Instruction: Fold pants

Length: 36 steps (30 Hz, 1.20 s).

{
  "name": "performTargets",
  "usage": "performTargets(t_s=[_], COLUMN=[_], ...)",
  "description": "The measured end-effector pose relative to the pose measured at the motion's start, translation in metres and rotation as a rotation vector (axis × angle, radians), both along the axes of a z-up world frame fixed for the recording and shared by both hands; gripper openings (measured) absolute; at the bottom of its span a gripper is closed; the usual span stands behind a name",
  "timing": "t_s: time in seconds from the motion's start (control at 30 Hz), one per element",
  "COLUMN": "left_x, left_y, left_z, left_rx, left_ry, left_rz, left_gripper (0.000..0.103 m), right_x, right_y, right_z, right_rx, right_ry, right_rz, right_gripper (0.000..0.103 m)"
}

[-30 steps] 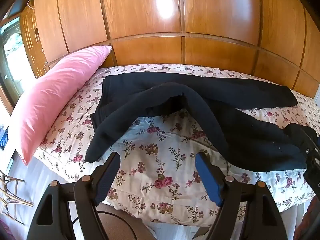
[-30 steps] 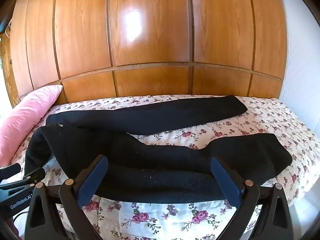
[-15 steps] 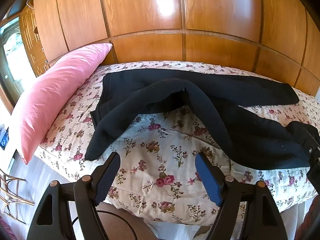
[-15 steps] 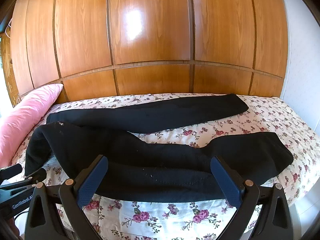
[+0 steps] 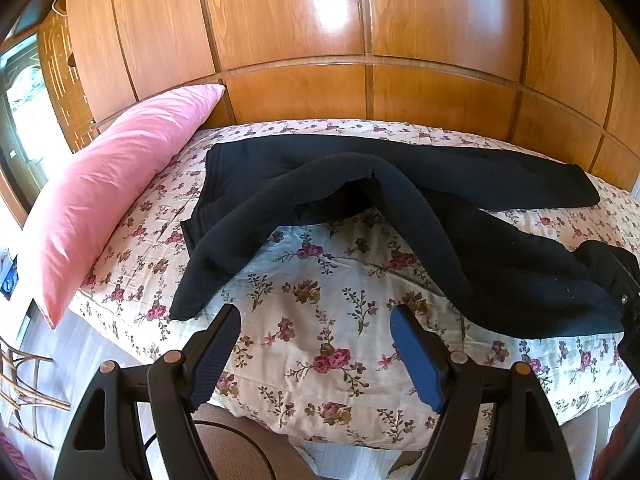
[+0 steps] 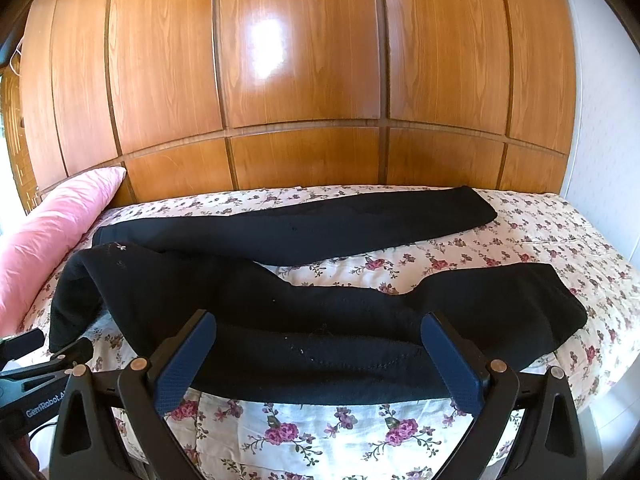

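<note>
So the black pants [image 5: 460,216] are spread across the bed [image 5: 332,320], on the flowery sheet, waistband end over on the left next to the pink pillow [image 5: 108,196] and the legs running off to the right. The far leg lies pretty straight along the far side of the bed by the wooden wall [image 5: 300,32]; the near leg sags toward the near edge, and in the left wrist view its hip part is humped up, so you can't see what the cloth is doing under that fold. Left gripper [image 5: 316,344] hangs over the near left part of the bed with its jaws wide apart and nothing between them, only bare sheet. Its blue pads [image 5: 416,364] sit near the corner of the waistband but aren't touching it. Right gripper [image 6: 320,360] is at the near edge over the near leg, jaws also spread wide and empty. The leg fills the gap between the pads in that view, but I honestly can't tell if they touch the cloth or just sit in front of it. At the right edge of the left view a dark bit of the other gripper is cut off, and in the right wrist view the left gripper pokes in at the lower left with part of a printed label, too clipped to read fully. Pillow is cropped on the left there too.
</note>
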<state>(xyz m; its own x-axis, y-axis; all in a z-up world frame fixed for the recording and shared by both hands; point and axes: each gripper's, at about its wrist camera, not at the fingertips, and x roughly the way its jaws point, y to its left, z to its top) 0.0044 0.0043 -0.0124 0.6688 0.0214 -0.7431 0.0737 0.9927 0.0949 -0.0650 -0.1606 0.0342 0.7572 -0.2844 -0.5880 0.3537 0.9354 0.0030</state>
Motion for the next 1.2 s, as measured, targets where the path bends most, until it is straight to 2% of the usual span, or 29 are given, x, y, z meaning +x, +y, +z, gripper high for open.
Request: performTargets(t_s=[0.3, 0.53, 1.2], left_x=[-0.003, -0.01, -0.009], left_y=[0.0, 0.0, -0.004], left_z=[0.007, 0.021, 0.021], left_rx=[-0.025, -0.04, -0.045], left_ry=[-0.03, -0.103, -0.105], left_rz=[-0.008, -0.009, -0.048], left_gripper=[0.079, 0.079, 0.079], right_x=[-0.001, -0.01, -0.011], right_y=[-0.001, -0.004, -0.005], right_z=[0.001, 0.018, 0.015], right_rx=[-0.006, -0.035, -0.04], right_ry=[-0.006, -0.09, -0.076], right_rz=[-0.004, -0.044, -0.046], right_gripper=[0.103, 0.103, 0.103])
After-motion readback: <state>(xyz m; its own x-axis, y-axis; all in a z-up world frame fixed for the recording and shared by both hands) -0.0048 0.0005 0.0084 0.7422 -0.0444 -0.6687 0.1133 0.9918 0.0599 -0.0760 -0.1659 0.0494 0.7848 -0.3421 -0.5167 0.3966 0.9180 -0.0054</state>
